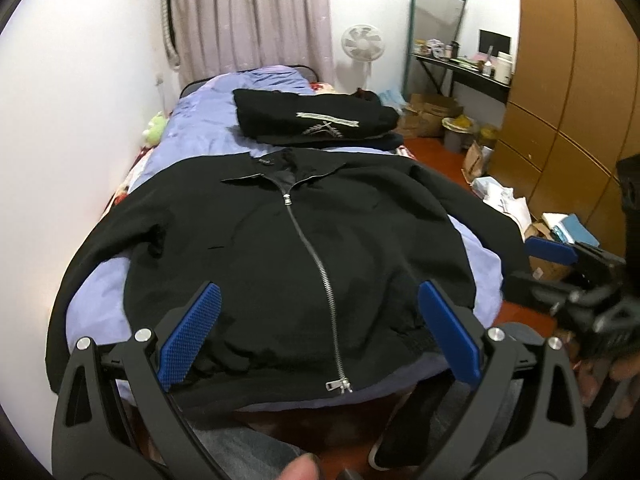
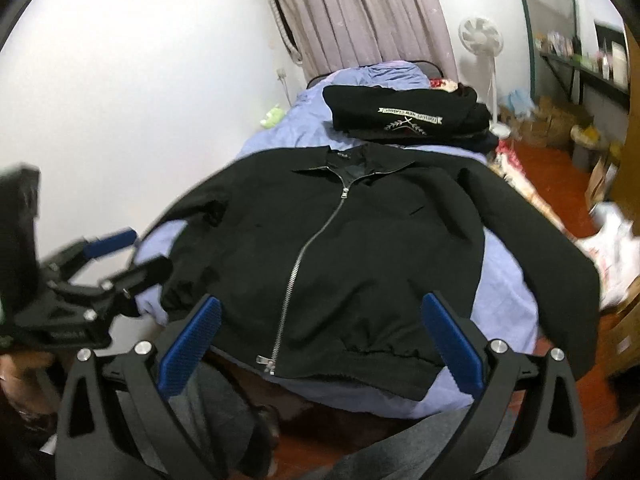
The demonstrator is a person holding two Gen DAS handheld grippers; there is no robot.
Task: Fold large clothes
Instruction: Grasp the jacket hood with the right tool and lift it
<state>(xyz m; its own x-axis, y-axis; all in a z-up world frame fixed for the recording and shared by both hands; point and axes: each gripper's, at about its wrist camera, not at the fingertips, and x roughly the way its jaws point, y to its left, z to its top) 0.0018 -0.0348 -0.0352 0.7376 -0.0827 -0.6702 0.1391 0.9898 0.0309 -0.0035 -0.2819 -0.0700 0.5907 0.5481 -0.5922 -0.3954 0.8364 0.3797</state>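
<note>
A black zip-up jacket (image 1: 280,248) lies flat, front up, on the blue bed sheet (image 1: 200,128), collar far, hem near, sleeves spread to both sides. It also shows in the right wrist view (image 2: 360,240). My left gripper (image 1: 320,332) is open and empty, hovering above the hem near the zipper's lower end. My right gripper (image 2: 320,336) is open and empty above the hem. Each gripper shows in the other's view: the right gripper (image 1: 560,276) at the right edge, the left gripper (image 2: 120,256) at the left, both blurred.
A folded black garment with a white print (image 1: 316,120) lies on the bed behind the jacket. A green plush toy (image 1: 154,128) sits by the wall. A fan (image 1: 362,44), a desk (image 1: 460,64), a wardrobe (image 1: 572,100) and floor clutter (image 1: 500,196) stand to the right.
</note>
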